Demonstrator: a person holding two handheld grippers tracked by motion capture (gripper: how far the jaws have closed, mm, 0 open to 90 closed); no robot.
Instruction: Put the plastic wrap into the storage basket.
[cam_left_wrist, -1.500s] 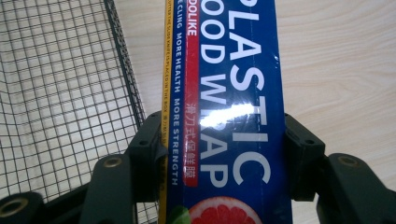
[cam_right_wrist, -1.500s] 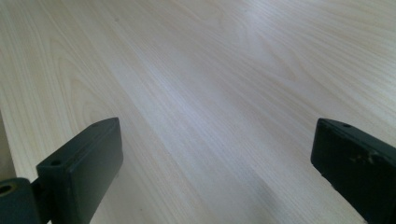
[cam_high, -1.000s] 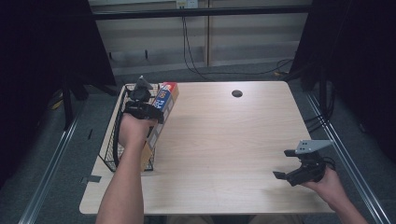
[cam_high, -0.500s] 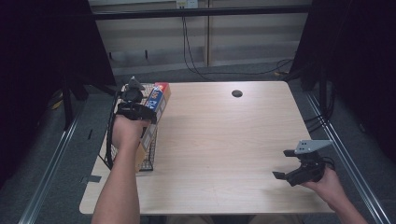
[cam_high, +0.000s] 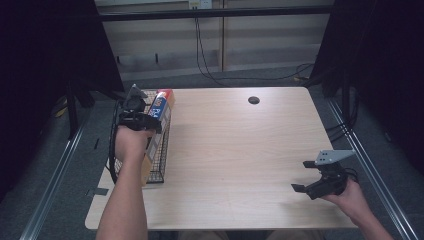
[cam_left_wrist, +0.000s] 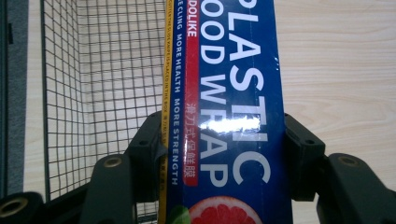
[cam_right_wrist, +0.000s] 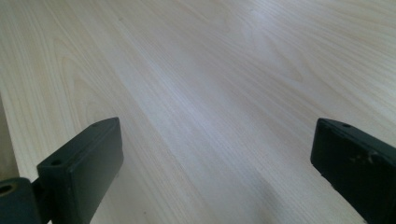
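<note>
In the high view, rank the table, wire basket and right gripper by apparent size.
1. table
2. wire basket, partly hidden by the arm
3. right gripper, though it is nearer the camera

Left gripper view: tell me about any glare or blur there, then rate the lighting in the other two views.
Left gripper view: a white streak of glare crosses the plastic wrap box, yet its lettering reads sharply. Right gripper view: even soft light on the table, with the right claw slightly blurred up close. High view: the table is well lit, its surroundings nearly black.
</note>
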